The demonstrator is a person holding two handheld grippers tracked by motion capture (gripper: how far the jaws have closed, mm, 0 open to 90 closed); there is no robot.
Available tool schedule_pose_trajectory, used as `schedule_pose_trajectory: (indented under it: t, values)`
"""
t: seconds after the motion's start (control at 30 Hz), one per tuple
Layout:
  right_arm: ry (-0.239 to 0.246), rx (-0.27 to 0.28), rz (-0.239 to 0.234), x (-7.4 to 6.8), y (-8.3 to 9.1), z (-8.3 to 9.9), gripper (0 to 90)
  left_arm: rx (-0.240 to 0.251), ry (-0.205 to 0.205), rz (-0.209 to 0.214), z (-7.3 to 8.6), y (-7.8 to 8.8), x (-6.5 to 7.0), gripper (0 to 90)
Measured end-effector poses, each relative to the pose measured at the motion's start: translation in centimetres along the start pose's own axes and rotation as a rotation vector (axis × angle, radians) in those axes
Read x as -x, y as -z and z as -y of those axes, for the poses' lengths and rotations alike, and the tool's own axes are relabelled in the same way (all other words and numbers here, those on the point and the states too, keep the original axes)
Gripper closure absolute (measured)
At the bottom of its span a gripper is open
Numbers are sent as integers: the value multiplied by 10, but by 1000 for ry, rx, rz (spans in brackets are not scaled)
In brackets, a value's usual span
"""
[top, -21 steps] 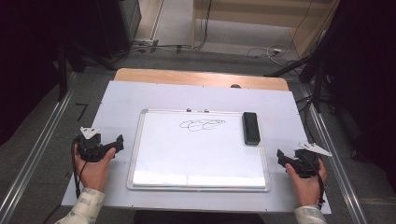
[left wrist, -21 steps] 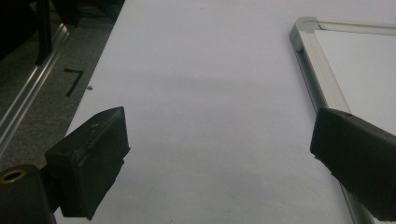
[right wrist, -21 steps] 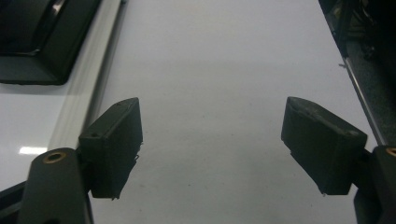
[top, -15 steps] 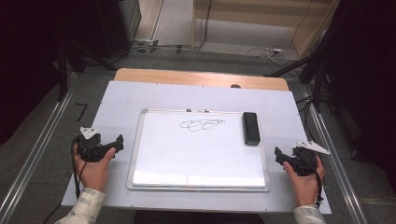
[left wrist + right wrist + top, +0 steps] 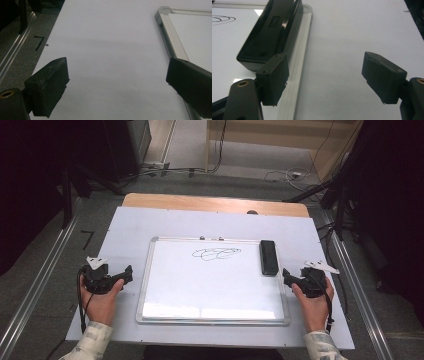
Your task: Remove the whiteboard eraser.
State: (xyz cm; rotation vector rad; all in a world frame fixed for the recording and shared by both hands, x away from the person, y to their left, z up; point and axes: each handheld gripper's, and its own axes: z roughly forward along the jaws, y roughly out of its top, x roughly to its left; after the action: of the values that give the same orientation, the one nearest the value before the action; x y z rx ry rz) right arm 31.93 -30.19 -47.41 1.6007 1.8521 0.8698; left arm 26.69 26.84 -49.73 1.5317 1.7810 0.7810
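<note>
A whiteboard (image 5: 212, 290) with a silver frame lies flat mid-table, a black scribble (image 5: 216, 253) near its top edge. A black eraser (image 5: 268, 257) rests on the board's upper right corner. My right gripper (image 5: 289, 276) sits just off the board's right edge, below the eraser, open with nothing between its jaws. In the right gripper view the eraser (image 5: 272, 32) lies ahead of the left jaw, and the gripper (image 5: 325, 77) straddles bare table beside the frame (image 5: 299, 50). My left gripper (image 5: 126, 273) is open and empty left of the board; the left gripper view shows the gripper (image 5: 117, 85) over bare table.
A white sheet (image 5: 150, 225) covers the table, with a wooden strip (image 5: 215, 202) along the far edge. Metal rails (image 5: 45, 280) run down both sides. Cables and dark stands lie on the floor beyond. The board's frame (image 5: 170, 42) runs past the left gripper's right jaw.
My right gripper has shifted left and slightly forward, closer to the board's right edge and the eraser. The left gripper has stayed put.
</note>
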Motion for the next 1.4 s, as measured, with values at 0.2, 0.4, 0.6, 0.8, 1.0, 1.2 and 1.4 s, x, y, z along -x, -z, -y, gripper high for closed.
schedule_pose_trajectory:
  t: [0.2,0.4,0.6,0.8,1.0,1.2,1.4]
  values:
    - [2,0,-20,-10,-9,-10,227,-2,0,-3,0,0,-1,47]
    - [8,11,-36,-24,-17,-21,252,-4,-3,-6,1,-1,0,47]
    - [20,14,-32,-34,-29,-30,273,0,3,-7,1,-1,-1,47]
    - [15,18,-25,-44,-42,-40,295,-1,-2,-8,0,-1,-2,47]
    - [17,18,-19,-50,-51,-49,307,0,-2,-8,0,0,-2,47]
    - [13,16,-12,-54,-63,-55,313,3,4,-9,0,0,-3,51]
    - [5,11,5,-58,-74,-62,320,4,7,-11,0,0,-4,51]
